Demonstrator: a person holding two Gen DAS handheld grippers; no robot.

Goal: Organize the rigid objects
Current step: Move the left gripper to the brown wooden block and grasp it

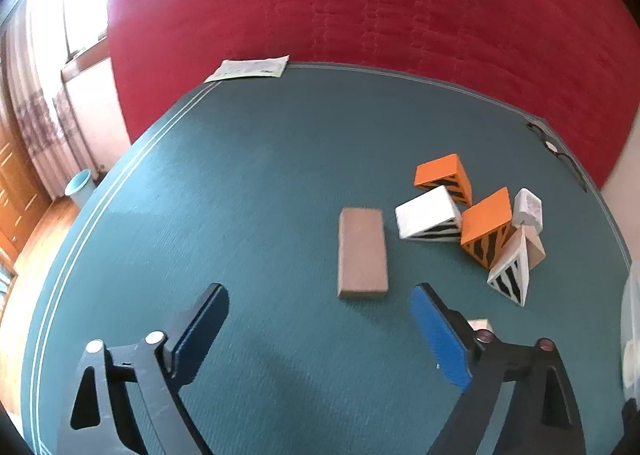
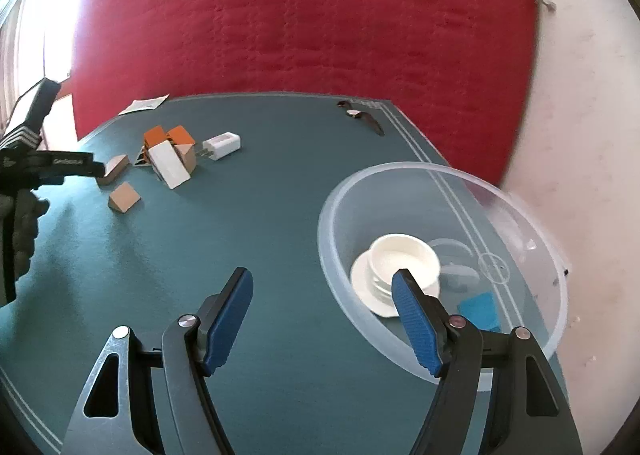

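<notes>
In the left wrist view a flat brown block (image 1: pixel 362 253) lies on the green mat (image 1: pixel 240 195), just beyond my left gripper (image 1: pixel 319 289), which is open and holds nothing. To the block's right is a heap of orange blocks (image 1: pixel 488 215), a white block (image 1: pixel 426 211) and a striped wedge (image 1: pixel 508 271). My right gripper (image 2: pixel 323 275) is open and empty over the mat, with its right finger in front of a clear bowl (image 2: pixel 332 255). The same heap (image 2: pixel 168 155) shows far left in the right wrist view, with a brown wedge (image 2: pixel 125 197) beside it.
The bowl holds a white cup on a saucer (image 2: pixel 404 255) and a blue piece (image 2: pixel 480 309). A white charger (image 2: pixel 222 145) lies by the heap. A wristwatch (image 2: pixel 360 117) and a paper sheet (image 1: pixel 250 69) lie at the mat's far edge. Behind the table hangs a red cloth (image 2: pixel 300 15).
</notes>
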